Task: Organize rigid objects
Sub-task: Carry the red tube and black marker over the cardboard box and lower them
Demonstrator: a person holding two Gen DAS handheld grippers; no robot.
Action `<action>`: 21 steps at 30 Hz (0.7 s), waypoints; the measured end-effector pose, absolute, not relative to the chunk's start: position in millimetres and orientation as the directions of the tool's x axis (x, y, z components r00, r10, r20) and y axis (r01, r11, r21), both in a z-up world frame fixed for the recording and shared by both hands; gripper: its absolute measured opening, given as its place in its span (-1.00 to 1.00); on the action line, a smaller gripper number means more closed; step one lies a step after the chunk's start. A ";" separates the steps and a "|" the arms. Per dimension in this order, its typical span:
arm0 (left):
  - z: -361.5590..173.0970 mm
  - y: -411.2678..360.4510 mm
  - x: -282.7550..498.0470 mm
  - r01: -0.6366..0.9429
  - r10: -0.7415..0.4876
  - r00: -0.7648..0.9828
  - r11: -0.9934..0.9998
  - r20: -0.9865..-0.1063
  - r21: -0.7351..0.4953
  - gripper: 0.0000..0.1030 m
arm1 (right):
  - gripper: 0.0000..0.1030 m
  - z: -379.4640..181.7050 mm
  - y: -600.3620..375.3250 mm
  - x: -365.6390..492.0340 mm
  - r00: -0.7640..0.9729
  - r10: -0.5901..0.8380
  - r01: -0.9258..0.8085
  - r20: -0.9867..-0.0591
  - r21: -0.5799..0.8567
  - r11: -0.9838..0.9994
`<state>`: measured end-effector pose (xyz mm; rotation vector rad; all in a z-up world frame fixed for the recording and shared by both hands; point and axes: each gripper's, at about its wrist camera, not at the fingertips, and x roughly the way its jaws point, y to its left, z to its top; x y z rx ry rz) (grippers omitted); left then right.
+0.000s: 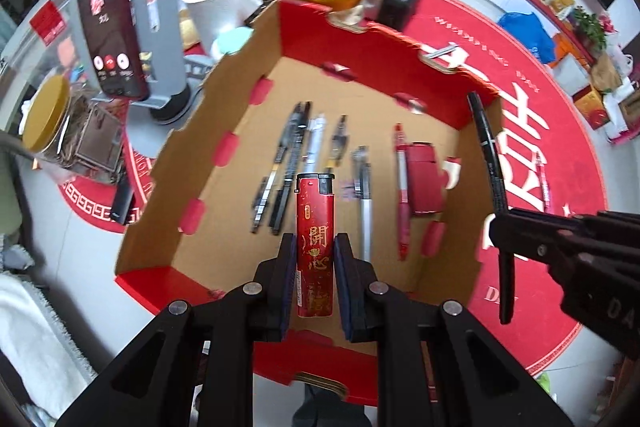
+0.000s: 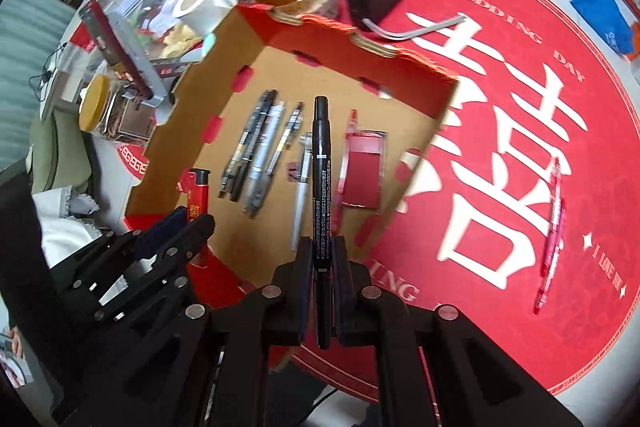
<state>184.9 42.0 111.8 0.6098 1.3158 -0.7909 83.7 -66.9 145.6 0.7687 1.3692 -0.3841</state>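
Since both are light, stiff plastic, I've got my left claw [image 1: 315, 259] clamped mid-body on the lighter [image 1: 315, 243], right claw [image 2: 321, 259] pinched around the slippery marker [image 2: 321, 187] above the box [image 1: 168, 163].

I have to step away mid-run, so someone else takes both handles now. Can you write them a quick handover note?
Left claw: shut on the red lighter, held over the cardboard tray.
Right claw: shut on the black marker, also above the tray.
Done: several pens and a red case lie side by side on the tray floor.
Left: set the lighter and marker into the tray; then fetch the pink pen lying on the red mat outside it.
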 end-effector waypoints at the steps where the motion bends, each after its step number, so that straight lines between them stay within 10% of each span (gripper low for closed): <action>1: 109.3 43.4 188.1 0.791 -0.152 0.069 0.610 -0.986 -0.038 -0.61 | -0.81 144.1 -64.3 87.9 0.190 0.187 0.653 -0.964 0.266 0.709; 21: 86.5 44.3 202.8 0.778 -0.100 0.071 0.628 -0.992 -0.008 -0.61 | -0.81 126.6 -59.7 109.0 0.159 0.197 0.643 -0.967 0.253 0.723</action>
